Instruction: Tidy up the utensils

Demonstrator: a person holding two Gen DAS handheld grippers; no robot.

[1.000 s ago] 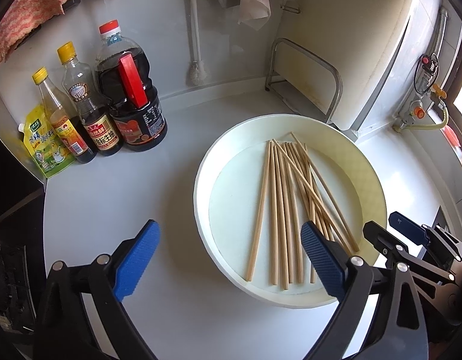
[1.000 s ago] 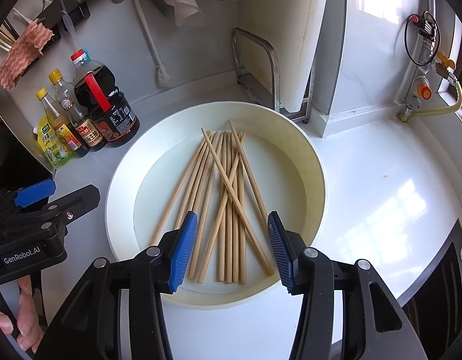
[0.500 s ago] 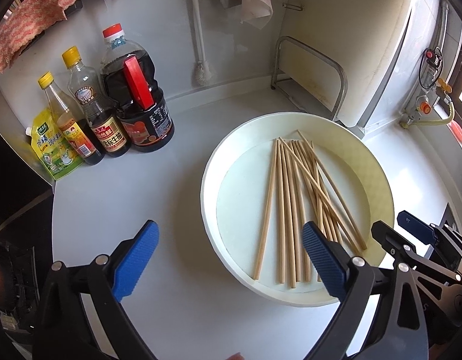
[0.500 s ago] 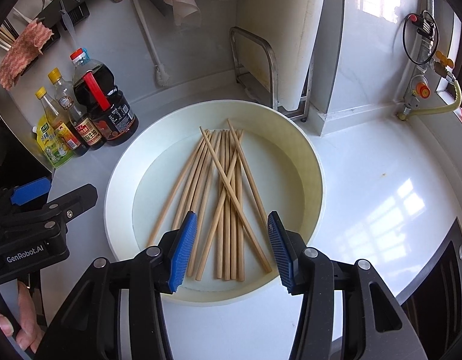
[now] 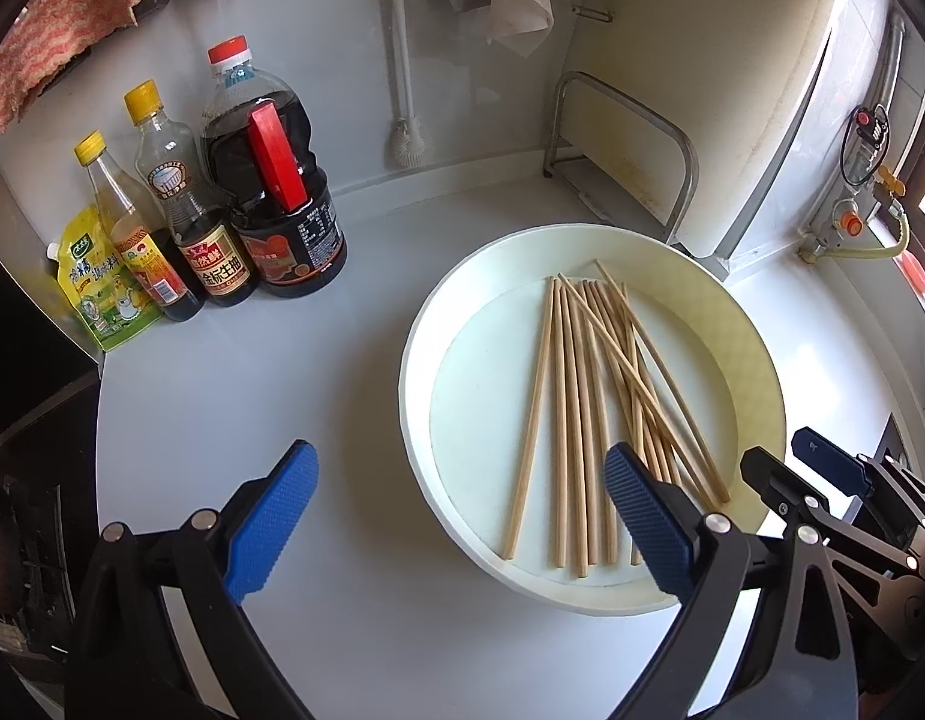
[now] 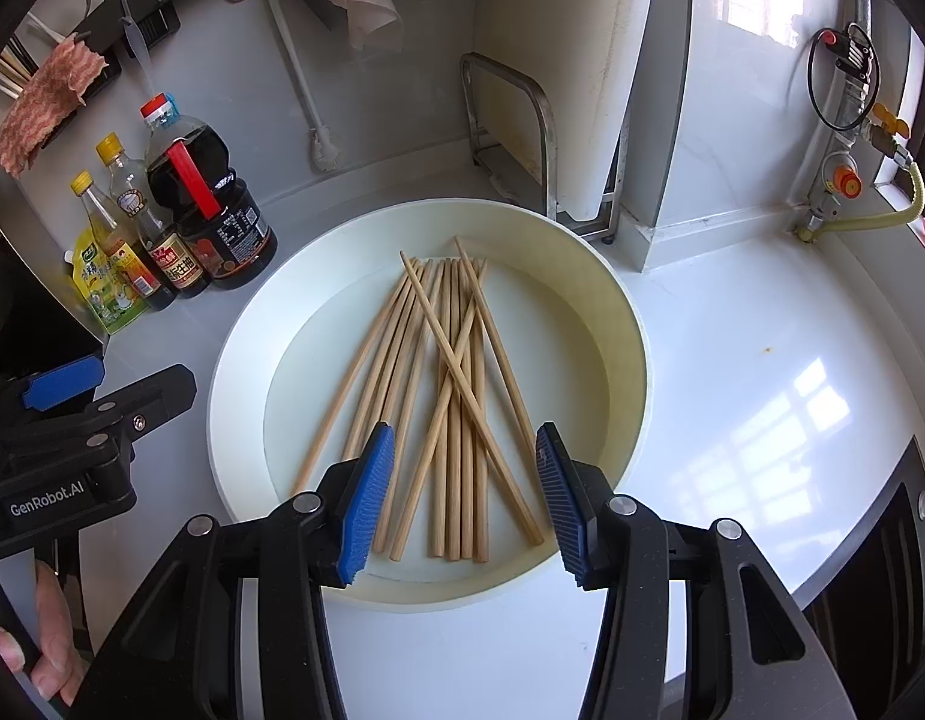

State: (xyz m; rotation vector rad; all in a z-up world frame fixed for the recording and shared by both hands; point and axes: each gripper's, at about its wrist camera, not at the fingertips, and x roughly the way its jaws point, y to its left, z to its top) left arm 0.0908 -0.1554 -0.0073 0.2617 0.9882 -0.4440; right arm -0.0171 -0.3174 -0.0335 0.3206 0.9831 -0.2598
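Where sunlight falls, white counter (image 6: 762, 360) meets wall (image 6: 234, 96).

Wooden chopsticks (image 5: 588, 414), loose bundle, in round white tray (image 5: 756, 360).
Plain light wood, about a dozen, lying flat on the tray floor; most roughly parallel, fanned slightly, several crossing diagonally over the others.

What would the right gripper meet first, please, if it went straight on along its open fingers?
Most likely the bundle of light wooden chopsticks lying in the round white tray: the open right gripper frames their near ends. Its height above them is unclear.
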